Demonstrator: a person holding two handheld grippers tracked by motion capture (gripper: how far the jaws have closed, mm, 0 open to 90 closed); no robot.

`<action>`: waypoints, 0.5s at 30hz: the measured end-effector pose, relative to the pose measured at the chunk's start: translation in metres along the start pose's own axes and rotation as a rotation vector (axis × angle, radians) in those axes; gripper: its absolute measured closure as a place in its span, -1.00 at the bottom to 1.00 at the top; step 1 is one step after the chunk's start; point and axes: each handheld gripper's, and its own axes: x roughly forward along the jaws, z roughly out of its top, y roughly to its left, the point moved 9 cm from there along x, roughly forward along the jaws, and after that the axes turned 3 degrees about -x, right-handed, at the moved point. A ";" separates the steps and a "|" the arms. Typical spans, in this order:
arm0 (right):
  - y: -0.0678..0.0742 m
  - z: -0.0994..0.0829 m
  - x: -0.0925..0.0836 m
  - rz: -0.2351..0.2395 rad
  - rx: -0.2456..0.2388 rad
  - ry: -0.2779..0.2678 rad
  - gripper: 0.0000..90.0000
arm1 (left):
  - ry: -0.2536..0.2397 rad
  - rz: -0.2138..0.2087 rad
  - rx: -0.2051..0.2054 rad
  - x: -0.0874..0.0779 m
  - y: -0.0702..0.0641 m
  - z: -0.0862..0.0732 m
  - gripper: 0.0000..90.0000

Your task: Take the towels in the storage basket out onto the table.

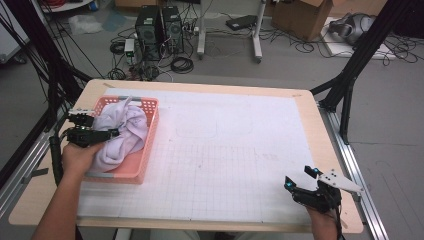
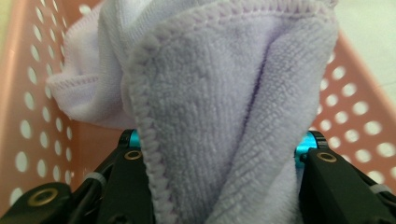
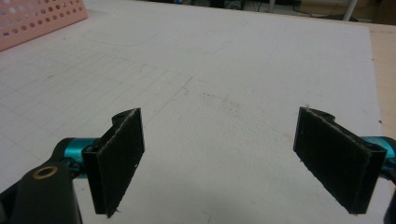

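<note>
- The left claw (image 1: 114,132) is clenched on the towel (image 1: 122,132), its jaws reaching over the left wall of the basket (image 1: 145,165) in the high view
- In the left gripper view the towel (image 2: 210,116) fills the gap between the two black jaws, a thick lilac fold with a stitched hem running down beside the jaw on the left; the cloth presses against both jaws
- The rest of the towel lies bunched inside the pink basket, heaped above its rim and draped toward the far wall
- The basket (image 2: 42,93) shows its perforated pink walls on both sides of the cloth in the left gripper view
- The basket stands on the table (image 1: 310,107) near its far left corner, on the left edge of the white gridded sheet (image 1: 235,150)
- The left hand (image 1: 77,157) holds its claw from just outside the basket's left wall
- The right claw (image 1: 301,178) is released, jaws wide apart with nothing between them, near the table's near right corner, well apart from the towel
- In the right gripper view the claw (image 3: 219,158) hovers over bare sheet (image 3: 224,74), pads facing each other, with a corner of the basket (image 3: 37,21) far off at upper left
</note>
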 end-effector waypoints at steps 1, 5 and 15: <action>0.000 0.000 0.000 0.000 -0.002 0.001 -0.67 | -0.014 -0.002 0.004 -0.002 0.000 0.001 0.26; 0.002 0.000 0.001 0.005 -0.006 0.000 -0.67 | -0.069 -0.022 0.005 -0.009 -0.003 0.006 0.26; 0.002 0.001 0.001 0.005 -0.005 0.000 -0.67 | -0.176 -0.070 0.006 -0.024 -0.010 0.017 0.26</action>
